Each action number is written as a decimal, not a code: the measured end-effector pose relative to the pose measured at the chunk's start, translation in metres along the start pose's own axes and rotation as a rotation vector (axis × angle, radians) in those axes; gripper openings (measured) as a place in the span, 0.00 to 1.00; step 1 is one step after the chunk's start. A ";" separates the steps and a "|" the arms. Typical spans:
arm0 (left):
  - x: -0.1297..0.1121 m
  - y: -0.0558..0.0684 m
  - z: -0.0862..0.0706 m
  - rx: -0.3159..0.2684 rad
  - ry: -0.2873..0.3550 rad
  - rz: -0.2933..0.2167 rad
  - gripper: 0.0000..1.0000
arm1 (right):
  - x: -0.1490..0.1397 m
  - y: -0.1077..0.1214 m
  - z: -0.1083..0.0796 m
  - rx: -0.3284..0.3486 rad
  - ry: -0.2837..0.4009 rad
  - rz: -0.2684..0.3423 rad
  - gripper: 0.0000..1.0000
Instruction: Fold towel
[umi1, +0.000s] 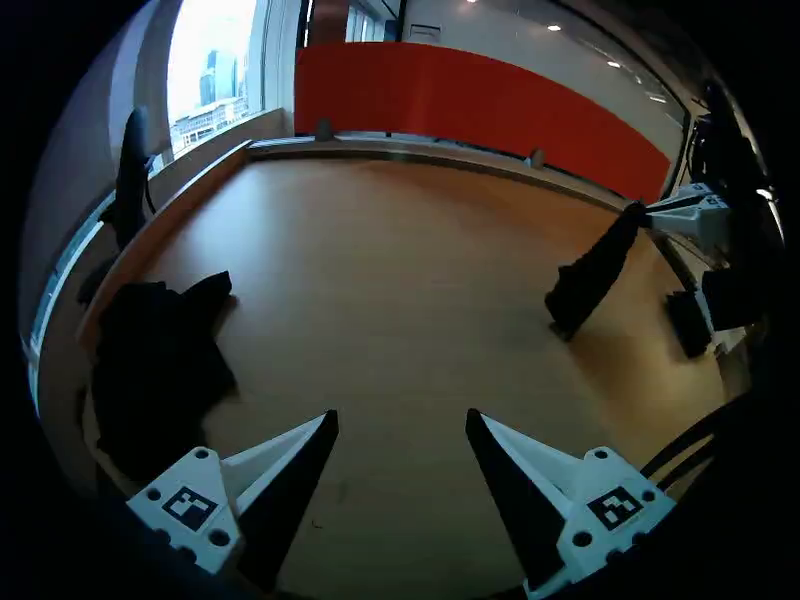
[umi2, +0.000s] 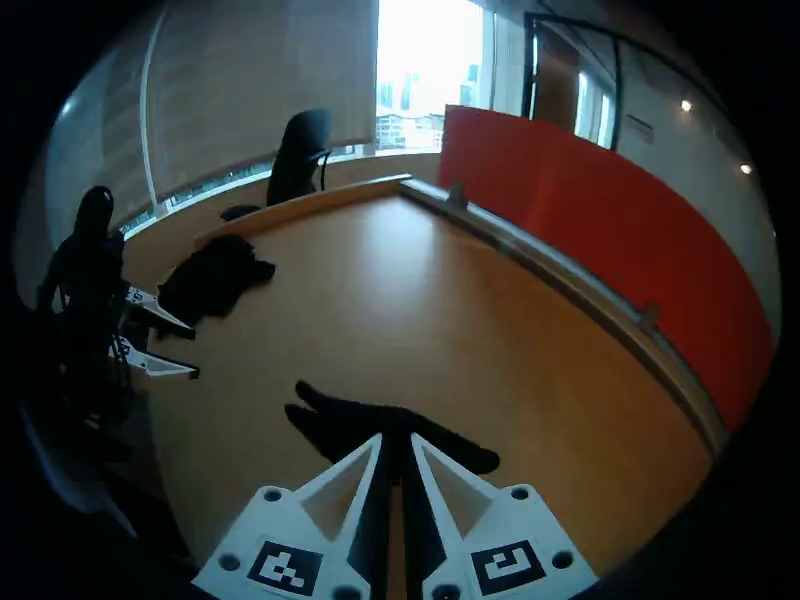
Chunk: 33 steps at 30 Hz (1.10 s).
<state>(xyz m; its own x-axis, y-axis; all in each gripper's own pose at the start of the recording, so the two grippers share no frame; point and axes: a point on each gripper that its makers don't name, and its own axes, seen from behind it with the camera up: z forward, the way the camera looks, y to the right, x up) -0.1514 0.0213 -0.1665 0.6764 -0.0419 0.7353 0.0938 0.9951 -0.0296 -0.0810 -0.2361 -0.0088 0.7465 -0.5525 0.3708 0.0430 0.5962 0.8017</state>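
A black towel (umi2: 345, 418) hangs from my right gripper (umi2: 397, 440), whose two fingers are pressed together on its upper edge, with the lower end trailing onto the wooden table (umi2: 420, 300). In the left gripper view that towel (umi1: 590, 278) hangs slanted from the right gripper (umi1: 645, 212) at the far right. My left gripper (umi1: 400, 430) is open above bare tabletop with nothing between its fingers. It appears at the left as the left gripper (umi2: 175, 340), jaws apart. A crumpled pile of black cloth (umi1: 160, 360) lies to its left.
The black pile (umi2: 215, 275) lies near the table's window-side edge. A red partition (umi1: 470, 100) runs along the far edge of the table (umi1: 400, 260). A dark office chair (umi2: 300, 155) stands by the window. A person's dark silhouette (umi2: 85, 270) is behind the left gripper.
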 end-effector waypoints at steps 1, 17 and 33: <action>0.001 0.000 0.000 -0.001 0.002 0.002 0.95 | 0.002 0.003 -0.002 -0.005 0.001 -0.002 0.05; 0.010 0.006 0.002 -0.021 0.008 0.009 0.95 | -0.006 0.053 -0.047 -0.059 0.015 0.036 0.05; 0.019 0.015 0.007 -0.016 0.004 0.024 0.95 | -0.054 0.136 -0.110 -0.148 -0.050 0.082 0.05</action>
<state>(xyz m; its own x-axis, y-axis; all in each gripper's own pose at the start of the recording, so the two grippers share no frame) -0.1427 0.0358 -0.1485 0.6813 -0.0182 0.7318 0.0890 0.9943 -0.0581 -0.0422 -0.0611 0.0292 0.7180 -0.5246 0.4575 0.0837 0.7175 0.6915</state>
